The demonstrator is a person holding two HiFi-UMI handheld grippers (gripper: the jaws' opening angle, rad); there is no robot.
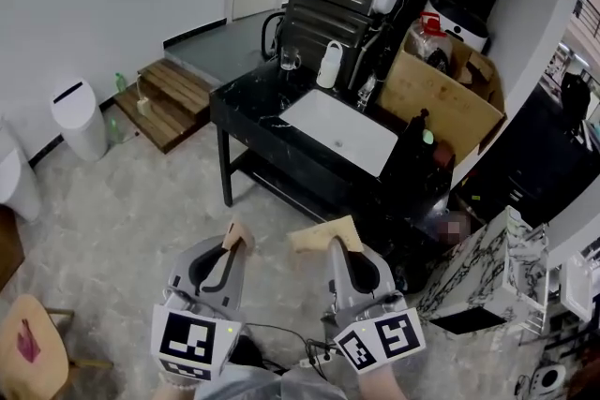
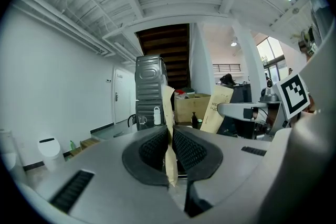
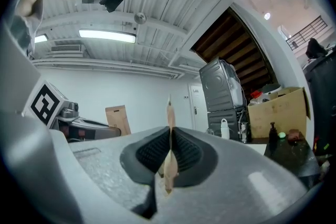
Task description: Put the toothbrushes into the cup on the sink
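Toothbrushes appear to be in flat kraft-paper sleeves: left sleeve [image 2: 167, 107] is pinched edge-on in the left gripper [image 2: 171, 139] and right sleeve [image 3: 169, 128] likewise in the right gripper [image 3: 170, 140]. Both sets of jaws are nearly closed on the paper, held out front and well apart from the glass cup [image 1: 290, 60] at the back of the sink counter [image 1: 246, 104]. My read is light, thin, floppy paper over a stiff handle, a bit slippery and not fragile, so grip over the handle; the right sleeve carries dark print, too small to read.
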